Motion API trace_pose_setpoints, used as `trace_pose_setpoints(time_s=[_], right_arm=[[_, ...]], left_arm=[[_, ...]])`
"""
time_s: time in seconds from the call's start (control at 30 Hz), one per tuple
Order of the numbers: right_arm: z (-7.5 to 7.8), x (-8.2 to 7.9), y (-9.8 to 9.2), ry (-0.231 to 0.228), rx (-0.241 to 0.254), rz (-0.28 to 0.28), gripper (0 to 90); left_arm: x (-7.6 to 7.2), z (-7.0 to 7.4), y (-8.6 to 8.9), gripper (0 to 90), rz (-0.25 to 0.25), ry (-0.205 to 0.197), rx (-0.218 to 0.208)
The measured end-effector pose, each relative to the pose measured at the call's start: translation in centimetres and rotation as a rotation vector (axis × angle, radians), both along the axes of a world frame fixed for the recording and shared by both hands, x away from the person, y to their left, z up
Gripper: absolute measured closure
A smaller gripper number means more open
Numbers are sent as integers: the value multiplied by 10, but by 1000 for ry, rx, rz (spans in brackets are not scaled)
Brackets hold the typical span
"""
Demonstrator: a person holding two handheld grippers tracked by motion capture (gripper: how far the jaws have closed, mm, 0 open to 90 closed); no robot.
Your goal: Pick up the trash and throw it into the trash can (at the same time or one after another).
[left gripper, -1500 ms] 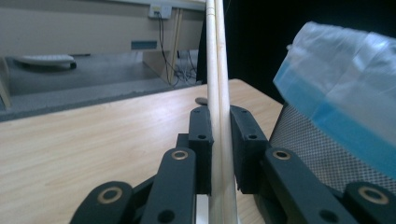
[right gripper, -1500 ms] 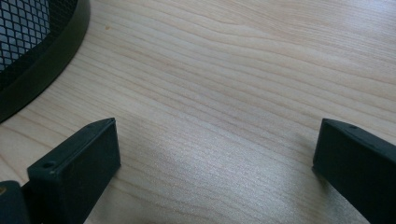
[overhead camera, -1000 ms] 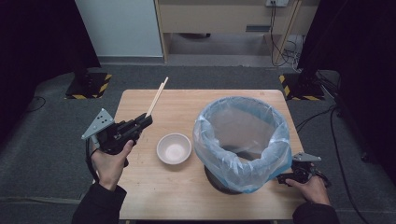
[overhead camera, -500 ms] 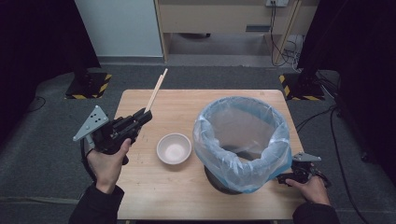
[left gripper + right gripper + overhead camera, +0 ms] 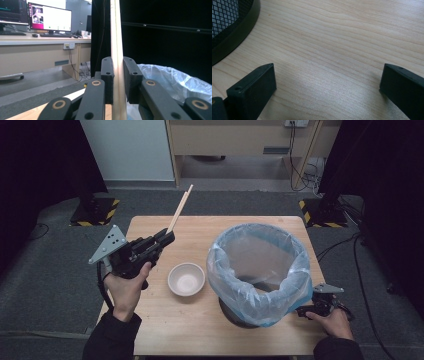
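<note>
Lifted chopsticks [image 5: 179, 210] off bench [image 5: 165, 320], my left tongs [image 5: 167, 237] clamped on them; likely bin-bound. Right tongs [image 5: 327, 82] apart, idle.

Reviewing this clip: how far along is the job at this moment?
Done: the chopsticks are picked up, clamped in the left gripper. In hand: they are off the table, pointing away. Left: probably dropping them into the lined bin; the bowl sits untouched and the right gripper rests open.

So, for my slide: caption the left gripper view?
Left gripper clamps upright wooden chopsticks beside a plastic-lined bin.
</note>
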State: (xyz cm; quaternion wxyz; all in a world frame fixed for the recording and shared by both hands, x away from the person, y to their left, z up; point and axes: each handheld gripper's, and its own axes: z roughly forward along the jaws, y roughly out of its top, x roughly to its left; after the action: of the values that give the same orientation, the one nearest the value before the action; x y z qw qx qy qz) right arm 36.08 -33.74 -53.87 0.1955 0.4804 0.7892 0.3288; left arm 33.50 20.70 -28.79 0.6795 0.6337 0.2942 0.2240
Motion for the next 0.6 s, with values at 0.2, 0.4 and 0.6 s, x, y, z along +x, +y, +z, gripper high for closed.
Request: trace_pose_setpoints(time_s=[0.2,0.4,0.6], right_arm=[[0,0,0,0,0,0,7],[0,0,0,0,0,0,8],[0,0,0,0,0,0,7]], left_arm=[[3,5,-11,795,-16,-9,-6],[6,11,-22,795,-35,-20,-16],[7,16,-33,795,-53,-30,-21]])
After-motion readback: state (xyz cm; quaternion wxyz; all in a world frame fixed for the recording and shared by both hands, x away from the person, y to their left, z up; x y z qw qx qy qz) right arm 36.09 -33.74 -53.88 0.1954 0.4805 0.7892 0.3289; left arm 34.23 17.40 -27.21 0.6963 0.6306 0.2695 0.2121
